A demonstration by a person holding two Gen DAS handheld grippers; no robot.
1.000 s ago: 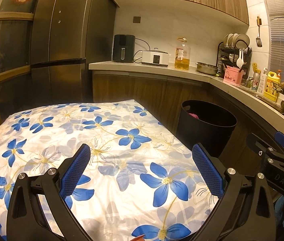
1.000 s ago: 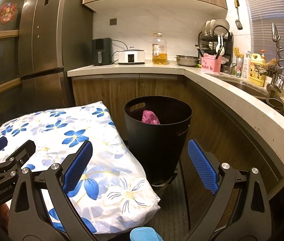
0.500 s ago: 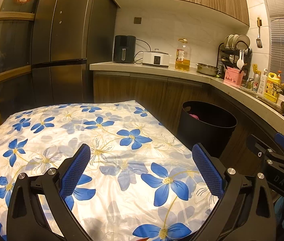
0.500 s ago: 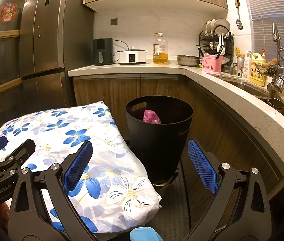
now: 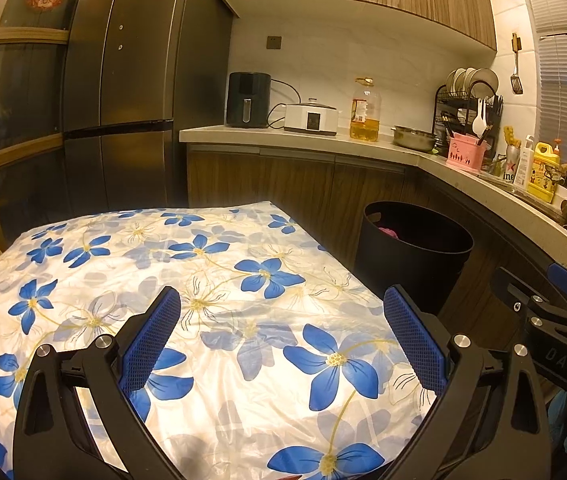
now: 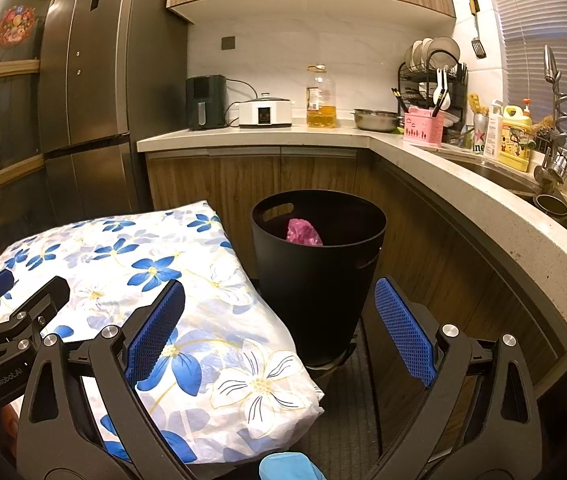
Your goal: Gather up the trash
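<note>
We held both grippers wide and empty: the left (image 5: 281, 336) over the floral cloth (image 5: 211, 280), the right (image 6: 279, 328) facing the bin (image 6: 319, 280) with pink trash (image 6: 303, 233) inside.

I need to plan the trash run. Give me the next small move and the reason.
Probably pan both grippers to look for more trash: the left gripper and right gripper are open and empty, the flowered cloth shows no litter, and the black bin already holds a pink wad.

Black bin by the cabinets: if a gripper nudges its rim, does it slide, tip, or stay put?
The black bin looks thin-walled and nearly empty, holding only a pink wad, so it is probably light and would slide or rock. Its base looks narrower than its rim, so a high push may tip it.
</note>
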